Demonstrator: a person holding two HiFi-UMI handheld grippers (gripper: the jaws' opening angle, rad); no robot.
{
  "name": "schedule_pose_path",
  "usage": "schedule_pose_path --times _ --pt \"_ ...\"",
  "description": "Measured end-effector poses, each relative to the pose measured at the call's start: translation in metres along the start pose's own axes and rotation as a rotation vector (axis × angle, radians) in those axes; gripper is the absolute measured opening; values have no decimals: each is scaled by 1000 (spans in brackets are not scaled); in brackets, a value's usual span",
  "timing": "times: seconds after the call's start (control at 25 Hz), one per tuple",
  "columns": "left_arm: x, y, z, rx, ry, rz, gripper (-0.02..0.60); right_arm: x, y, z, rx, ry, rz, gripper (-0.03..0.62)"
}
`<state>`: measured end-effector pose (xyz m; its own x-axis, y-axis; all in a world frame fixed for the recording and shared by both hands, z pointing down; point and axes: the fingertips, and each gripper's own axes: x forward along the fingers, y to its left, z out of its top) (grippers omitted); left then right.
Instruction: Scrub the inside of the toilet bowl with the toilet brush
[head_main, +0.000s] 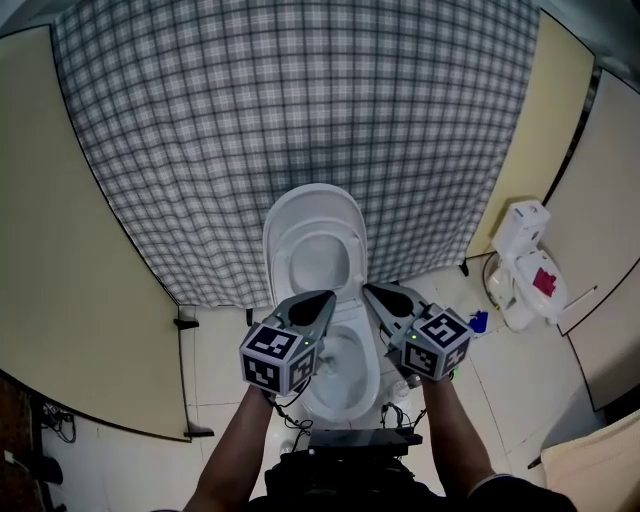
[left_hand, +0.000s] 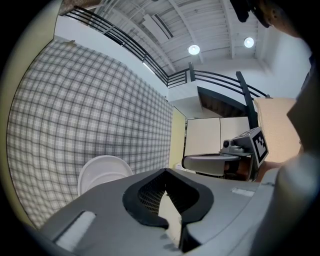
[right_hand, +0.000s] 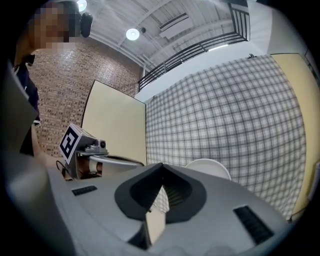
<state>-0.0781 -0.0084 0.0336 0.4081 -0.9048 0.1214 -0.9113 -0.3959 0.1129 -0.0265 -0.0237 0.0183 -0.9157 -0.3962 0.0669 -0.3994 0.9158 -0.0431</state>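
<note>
A white toilet stands in the middle of the head view with its lid (head_main: 315, 215) raised and its bowl (head_main: 345, 375) open below. No toilet brush shows clearly in any view. My left gripper (head_main: 325, 297) hangs above the bowl's left rim, jaws shut and empty. Over the right rim my right gripper (head_main: 368, 289) is also shut with nothing in it. In the left gripper view the closed tips (left_hand: 165, 171) point at the wall, with the lid (left_hand: 102, 172) at left and the right gripper (left_hand: 235, 156) at right. The right gripper view shows closed tips (right_hand: 161, 166), the lid (right_hand: 210, 167) and the left gripper (right_hand: 90, 155).
A grey plaid wall (head_main: 300, 110) rises behind the toilet, between yellow partition panels (head_main: 70, 250) on both sides. A white container with a red label (head_main: 530, 268) and a small blue object (head_main: 478, 322) sit on the tiled floor at right. Cables (head_main: 55, 425) lie at lower left.
</note>
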Motion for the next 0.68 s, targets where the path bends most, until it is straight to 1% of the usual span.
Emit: schedule_pose_path --times 0.08,0.2,0.4,0.48,0.68 --pt "3 2 -4 3 -1 -8 9 0 -2 -3 -3 -6 -6 0" --pt "20 8 -20 13 -6 -20 9 3 -19 -21 -11 -16 -20 0" --pt "38 12 -38 8 -10 -20 9 6 -33 -42 -20 -7 -14 0" --pt "37 11 -36 7 -8 -20 9 6 -30 -38 -31 -5 -13 0" --pt "16 7 -18 12 -4 -17 9 4 -9 -16 -37 -9 -5 0"
